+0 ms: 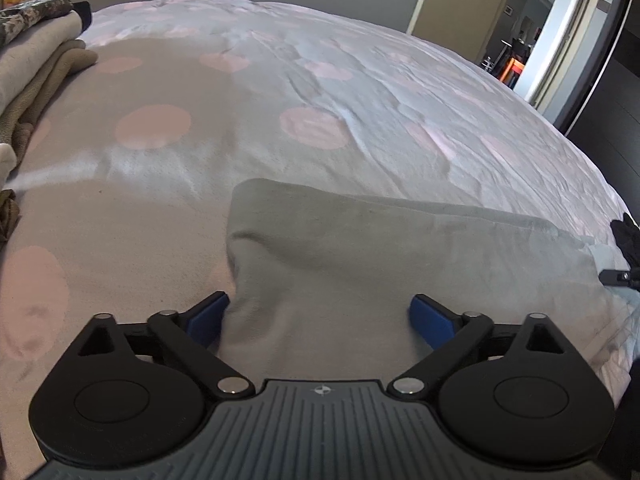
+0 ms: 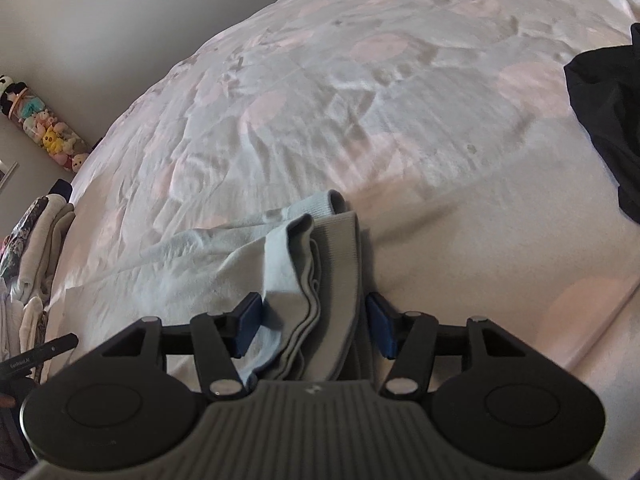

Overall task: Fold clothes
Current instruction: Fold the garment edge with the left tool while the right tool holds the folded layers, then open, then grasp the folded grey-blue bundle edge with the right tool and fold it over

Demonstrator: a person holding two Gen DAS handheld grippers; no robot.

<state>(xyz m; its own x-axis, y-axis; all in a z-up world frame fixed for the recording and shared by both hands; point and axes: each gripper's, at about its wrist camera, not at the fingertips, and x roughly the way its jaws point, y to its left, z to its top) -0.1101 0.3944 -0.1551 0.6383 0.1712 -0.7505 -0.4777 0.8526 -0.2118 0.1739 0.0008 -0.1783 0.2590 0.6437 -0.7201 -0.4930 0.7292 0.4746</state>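
Note:
A grey folded garment (image 1: 360, 248) lies on the bed in the left wrist view. My left gripper (image 1: 318, 320) is open, its blue pads spread wide on either side of the garment's near edge. In the right wrist view the same grey garment (image 2: 316, 264) shows its ribbed hem and stacked layers. My right gripper (image 2: 314, 326) is open, with the layered edge lying between its blue pads; the pads do not press the cloth. The tip of the right gripper (image 1: 618, 276) shows at the right edge of the left wrist view.
The bed has a grey cover with pink dots (image 1: 320, 80). A stack of folded clothes (image 1: 36, 64) sits at the left, also seen in the right wrist view (image 2: 32, 240). A black garment (image 2: 608, 120) lies at the right. An open door (image 1: 460, 0) is beyond the bed.

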